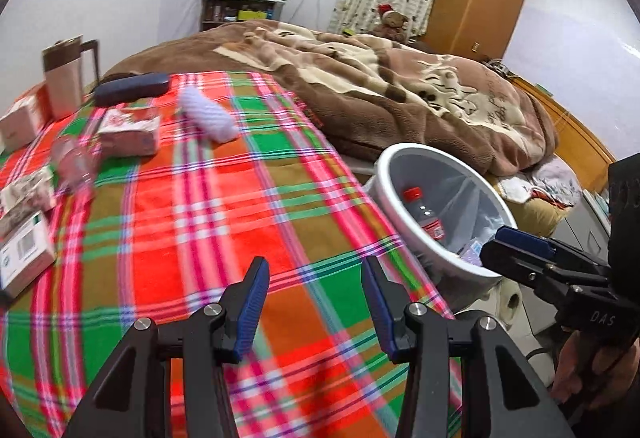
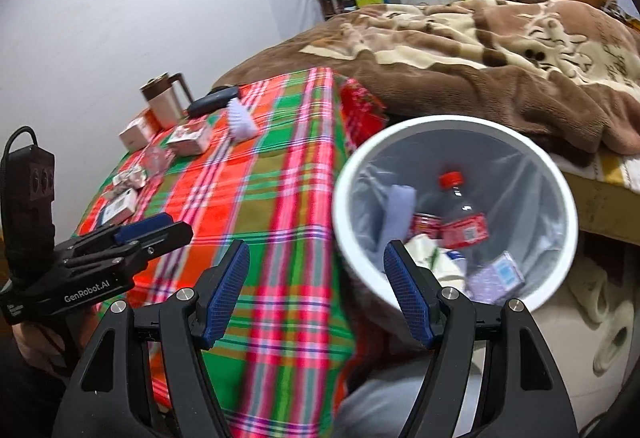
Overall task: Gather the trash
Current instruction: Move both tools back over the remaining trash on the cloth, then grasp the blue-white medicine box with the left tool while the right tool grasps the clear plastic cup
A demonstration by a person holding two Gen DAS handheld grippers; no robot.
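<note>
A white round trash bin [image 2: 568,213] with a grey liner stands to the right of the plaid-covered table [image 2: 272,205]; it also shows in the left wrist view [image 1: 384,193]. Inside it lie a red-capped plastic bottle [image 2: 460,213], a small purple carton [image 2: 496,274] and pale wrappers. My left gripper [image 1: 314,302] is open and empty over the table's near part. My right gripper [image 2: 316,294] is open and empty at the table's right edge, just before the bin's rim. On the table's far left lie a clear plastic cup [image 1: 76,161], a white crumpled piece [image 1: 208,113] and several small boxes.
A brown lidded jug [image 1: 66,77] and a dark case [image 1: 132,87] stand at the table's far end. A pink-red tissue pack [image 1: 128,133] and a boxed carton [image 1: 24,250] lie at the left. A bed with a brown blanket [image 1: 400,85] fills the area behind.
</note>
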